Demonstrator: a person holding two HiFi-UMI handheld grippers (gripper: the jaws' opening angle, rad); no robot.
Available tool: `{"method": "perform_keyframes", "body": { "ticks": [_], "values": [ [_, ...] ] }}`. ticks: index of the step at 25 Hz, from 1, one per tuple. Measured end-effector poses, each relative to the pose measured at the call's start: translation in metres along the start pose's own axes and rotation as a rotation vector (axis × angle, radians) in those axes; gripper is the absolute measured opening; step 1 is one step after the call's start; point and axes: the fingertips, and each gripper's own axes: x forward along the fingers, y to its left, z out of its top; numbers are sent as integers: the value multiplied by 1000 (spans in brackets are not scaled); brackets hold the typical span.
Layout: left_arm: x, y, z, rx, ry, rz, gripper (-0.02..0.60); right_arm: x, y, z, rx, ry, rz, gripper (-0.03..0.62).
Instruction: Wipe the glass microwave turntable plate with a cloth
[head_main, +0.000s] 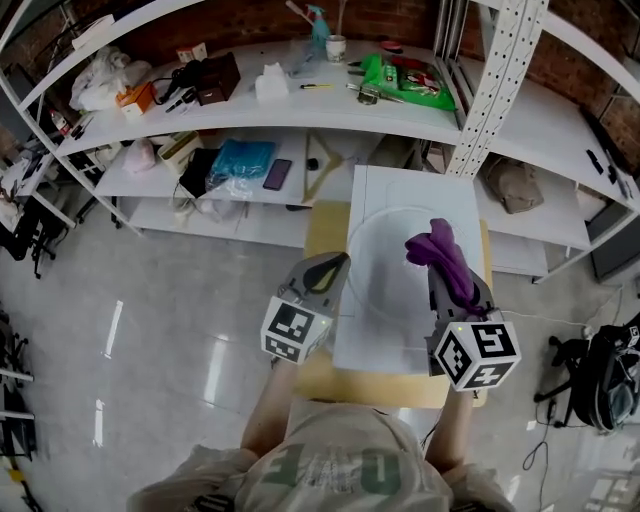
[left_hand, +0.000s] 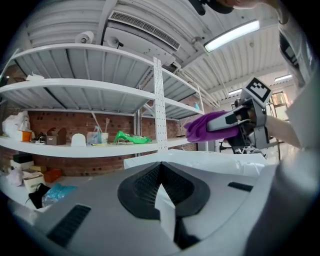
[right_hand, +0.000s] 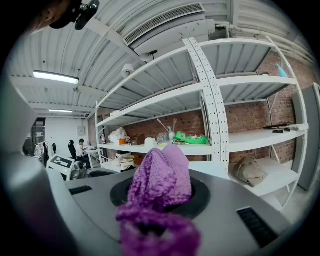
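Note:
The clear glass turntable plate (head_main: 385, 275) lies flat on a white board (head_main: 400, 350) on a small wooden table (head_main: 322, 225); only its round rim shows faintly. My right gripper (head_main: 447, 272) hovers over the plate's right side, shut on a purple knitted cloth (head_main: 440, 255) that bulges from its jaws (right_hand: 162, 182). My left gripper (head_main: 330, 266) is at the board's left edge, beside the plate, its jaws together (left_hand: 162, 192). A thin white sliver shows between its pads; I cannot tell what it is. From the left gripper view the cloth (left_hand: 205, 127) hangs above the white board.
White metal shelving (head_main: 300, 110) stands behind the table with a green bag (head_main: 405, 80), a teal bag (head_main: 240, 160) and small items. A perforated upright post (head_main: 495, 90) rises at the table's far right. A black backpack (head_main: 608, 378) sits on the floor to the right.

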Motion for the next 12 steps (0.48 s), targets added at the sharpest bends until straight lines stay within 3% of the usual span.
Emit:
{"method": "perform_keyframes", "body": {
  "ticks": [5,9,12],
  "values": [
    [9,-11,-3,2,22,-86,3,11,10,-6,-40,45,32,57],
    [15,-19,-20,43,95,-122,3,15,16,-15,-45,68,45,57],
    [14,-22,-27,24,99,-134,3,18,25,-23,-58,95,70,57]
  ]
}}
